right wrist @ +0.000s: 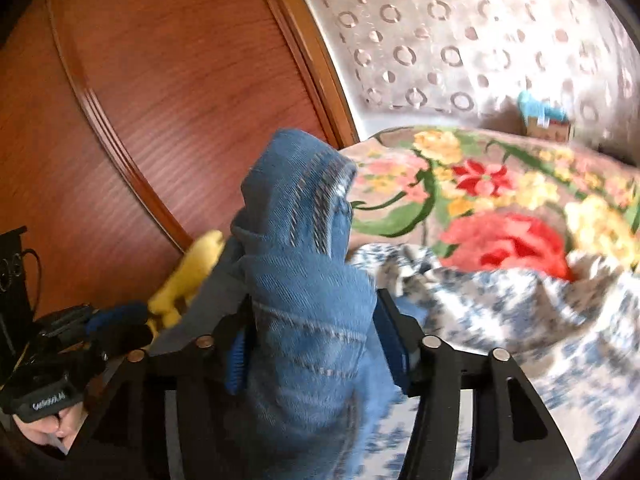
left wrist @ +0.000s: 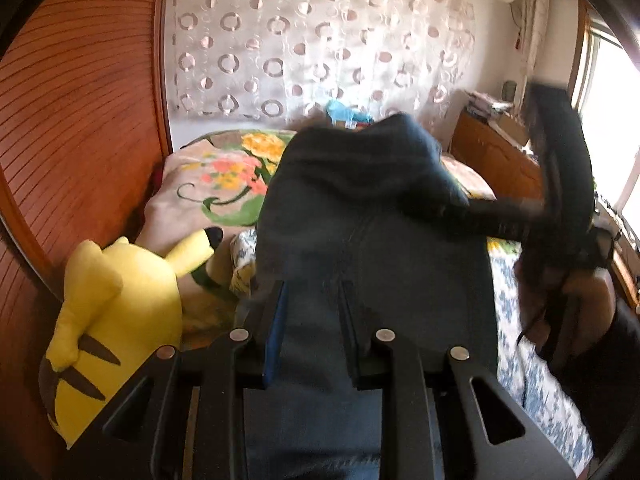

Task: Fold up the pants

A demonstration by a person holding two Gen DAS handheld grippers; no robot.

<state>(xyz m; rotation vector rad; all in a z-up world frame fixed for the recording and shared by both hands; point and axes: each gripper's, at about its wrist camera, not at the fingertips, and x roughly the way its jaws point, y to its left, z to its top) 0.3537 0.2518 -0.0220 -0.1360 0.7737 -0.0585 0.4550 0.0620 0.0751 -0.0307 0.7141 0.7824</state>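
While the blue denim pants (left wrist: 372, 216) hang bunched over a bed, the left gripper (left wrist: 314, 304) has its 2 black fingers clenched on a thick fold of the cloth, which rises past the fingertips and flops over in a soft dark hump. From the right wrist view the same denim (right wrist: 304, 264) shows its twill weave and pale double stitching along a curved seam, peaked like a hood between the fingers of the right gripper (right wrist: 316, 320). Those jaws stand apart, with ribbed blue pads (right wrist: 236, 360) on either side; the cloth sits between them, and a gap shows at the right pad, so the hold there looks released. Beneath the pants lies a plush floral blanket (right wrist: 492, 200) with red, yellow and pink blooms on a tan ground, and nearer the camera a crumpled blue-and-white printed sheet (right wrist: 520, 320). A yellow stuffed toy (left wrist: 116, 320) with brown stripes and a black-tipped ear lies at the bed's left edge against a ribbed red-brown wooden panel (left wrist: 80, 120). Behind the bed hangs a sheer white curtain (left wrist: 320, 40) patterned with rings.
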